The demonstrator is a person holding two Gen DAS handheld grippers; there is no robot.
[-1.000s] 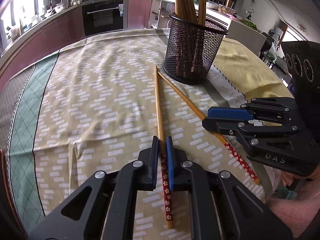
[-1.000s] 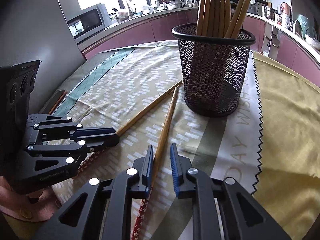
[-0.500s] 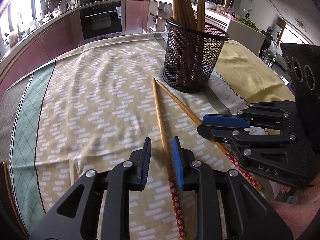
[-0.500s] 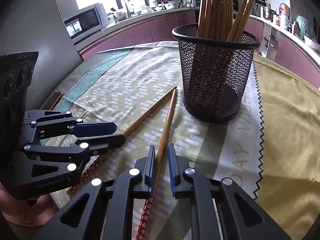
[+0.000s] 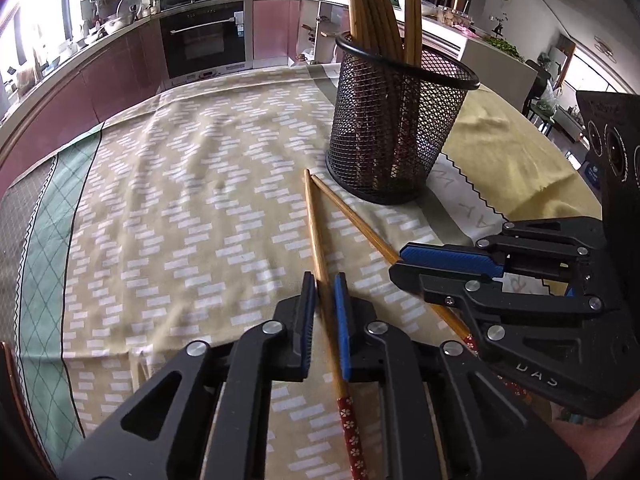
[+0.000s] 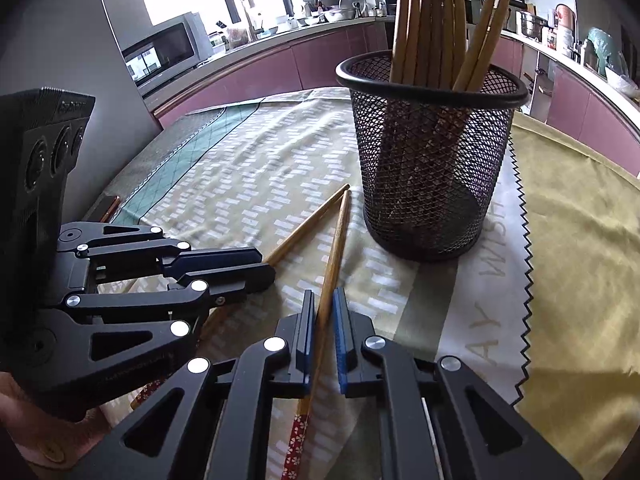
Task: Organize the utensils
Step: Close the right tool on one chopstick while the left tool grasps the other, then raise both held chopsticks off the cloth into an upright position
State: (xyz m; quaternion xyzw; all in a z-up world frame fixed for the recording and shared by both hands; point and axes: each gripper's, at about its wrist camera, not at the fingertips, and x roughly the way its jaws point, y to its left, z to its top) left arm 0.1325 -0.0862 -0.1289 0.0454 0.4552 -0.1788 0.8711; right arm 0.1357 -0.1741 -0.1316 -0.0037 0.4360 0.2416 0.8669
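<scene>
Tablecloth (image 5: 192,208): left claw (image 5: 325,292) reclosed on chopstick (image 5: 316,232).

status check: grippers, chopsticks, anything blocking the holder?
Left gripper shut on one chopstick; right gripper shut on the other chopstick. Both tips on the tablecloth beside the mesh holder. Nothing in the way.

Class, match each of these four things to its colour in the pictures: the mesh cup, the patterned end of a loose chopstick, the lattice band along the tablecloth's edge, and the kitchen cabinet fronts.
Things
1. mesh cup
2. chopstick's patterned end
3. tablecloth's lattice band
4. cabinet fronts

Colours
A. green
B. pink
C. black
D. red with white flowers

Pairs: 1-C, 2-D, 3-A, 4-B
</scene>
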